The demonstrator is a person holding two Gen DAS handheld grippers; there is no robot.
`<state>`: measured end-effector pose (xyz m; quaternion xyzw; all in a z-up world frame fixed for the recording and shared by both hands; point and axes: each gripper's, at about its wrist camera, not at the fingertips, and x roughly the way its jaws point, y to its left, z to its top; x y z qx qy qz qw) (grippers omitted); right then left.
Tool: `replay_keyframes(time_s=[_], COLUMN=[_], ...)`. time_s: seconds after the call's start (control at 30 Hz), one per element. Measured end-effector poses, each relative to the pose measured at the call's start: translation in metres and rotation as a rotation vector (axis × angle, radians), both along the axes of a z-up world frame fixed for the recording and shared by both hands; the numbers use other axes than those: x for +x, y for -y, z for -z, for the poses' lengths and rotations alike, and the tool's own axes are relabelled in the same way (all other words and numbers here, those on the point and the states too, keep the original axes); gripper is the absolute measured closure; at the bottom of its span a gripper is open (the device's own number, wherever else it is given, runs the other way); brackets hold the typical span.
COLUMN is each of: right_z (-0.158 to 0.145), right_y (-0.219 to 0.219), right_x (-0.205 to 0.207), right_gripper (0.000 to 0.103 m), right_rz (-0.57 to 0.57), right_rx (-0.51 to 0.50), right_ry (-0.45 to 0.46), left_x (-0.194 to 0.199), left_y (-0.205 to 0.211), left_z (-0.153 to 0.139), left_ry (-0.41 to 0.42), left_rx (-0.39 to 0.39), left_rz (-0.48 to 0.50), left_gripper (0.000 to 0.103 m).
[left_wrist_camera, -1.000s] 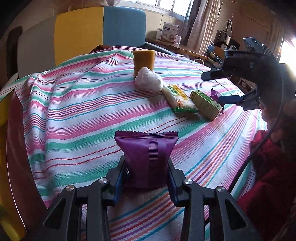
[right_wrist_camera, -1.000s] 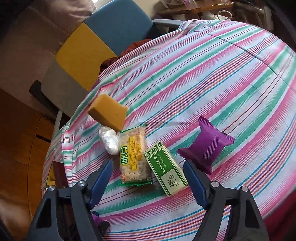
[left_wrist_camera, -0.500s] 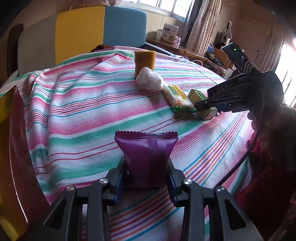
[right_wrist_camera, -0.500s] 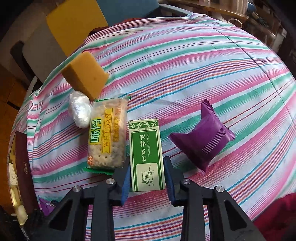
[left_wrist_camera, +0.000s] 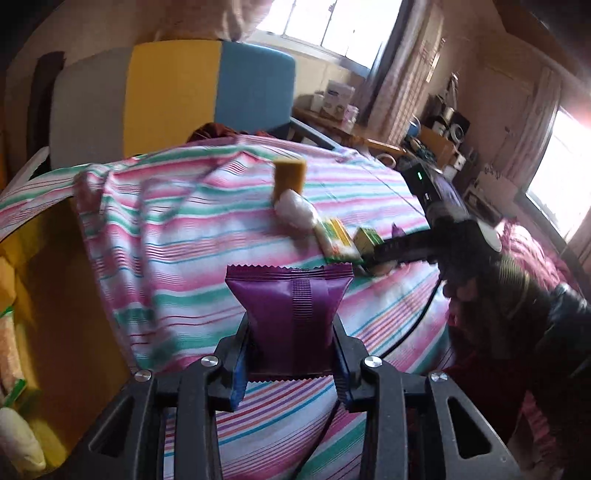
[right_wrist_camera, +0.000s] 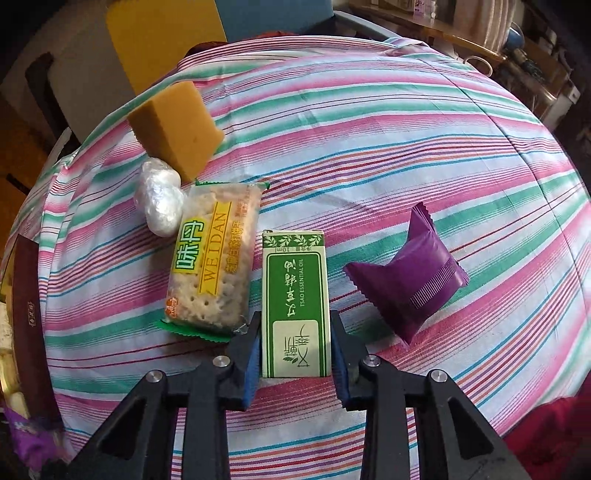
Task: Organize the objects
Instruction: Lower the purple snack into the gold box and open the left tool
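**A:** What is the setting?

**B:** A table under a striped cloth (right_wrist_camera: pixel 388 155) in pink, green and white, in a sunlit, cluttered room.

**A:** Start with what sits closest to the lens.

**B:** In the left wrist view, the left gripper (left_wrist_camera: pixel 291 354) is clamped on a purple snack packet (left_wrist_camera: pixel 290 314), held upright above the cloth. In the right wrist view, the right gripper (right_wrist_camera: pixel 295 350) is closed on the near end of a green and white box (right_wrist_camera: pixel 295 299), both blue pads pressed to its long sides. The box appears to lie flat on the cloth.

**A:** And beside the box?

**B:** To its left lies a cracker packet (right_wrist_camera: pixel 212 262), close alongside. To its right, a little apart, lies a second purple packet (right_wrist_camera: pixel 410 284). Farther back, a white wrapped bundle (right_wrist_camera: pixel 160 201) touches the cracker packet's far corner, and a tan sponge (right_wrist_camera: pixel 177 125) stands just behind the bundle.

**A:** What lies beyond the table?

**B:** A chair (left_wrist_camera: pixel 173 96) with grey, yellow and blue panels stands at the far edge. Behind it are bright windows (left_wrist_camera: pixel 325 26), curtains, and a wooden shelf (left_wrist_camera: pixel 354 133) crowded with small boxes and containers.
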<state>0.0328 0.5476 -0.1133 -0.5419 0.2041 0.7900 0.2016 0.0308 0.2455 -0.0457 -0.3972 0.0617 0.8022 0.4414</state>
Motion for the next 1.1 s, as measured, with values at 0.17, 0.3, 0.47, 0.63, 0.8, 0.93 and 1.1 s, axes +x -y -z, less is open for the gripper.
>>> replay_keyframes(time_s=[0.17, 0.3, 0.47, 0.63, 0.8, 0.93, 1.1], right_z=[0.0, 0.0, -0.001, -0.001, -0.002, -0.002, -0.003], right_y=[0.0, 0.0, -0.001, -0.002, -0.002, -0.002, -0.005], right_x=[0.003, 0.006, 0.009, 0.012, 0.015, 0.015, 0.019], right_gripper=[0.07, 0.07, 0.07, 0.07, 0.07, 0.07, 0.069], right_rz=[-0.015, -0.024, -0.036, -0.048, -0.066, -0.068, -0.078], right_rx=[0.013, 0.022, 0.034, 0.046, 0.063, 0.064, 0.065], right_ry=[0.005, 0.01, 0.014, 0.019, 0.025, 0.025, 0.024], left_x=[-0.037, -0.082, -0.128, -0.161, -0.194, -0.219, -0.244], left_y=[0.049, 0.098, 0.16, 0.179, 0.174, 0.158, 0.14], left_z=[-0.015, -0.017, -0.009, -0.002, 0.01, 0.022, 0.039], left_ry=[0.059, 0.096, 0.146, 0.164, 0.215, 0.243, 0.255], left_rx=[0.041, 0.039, 0.033, 0.003, -0.008, -0.04, -0.125], left_rz=[-0.144, -0.304, -0.474, -0.531, -0.559, -0.545, -0.54], left_gripper=[0.066, 0.066, 0.066, 0.066, 0.066, 0.066, 0.066])
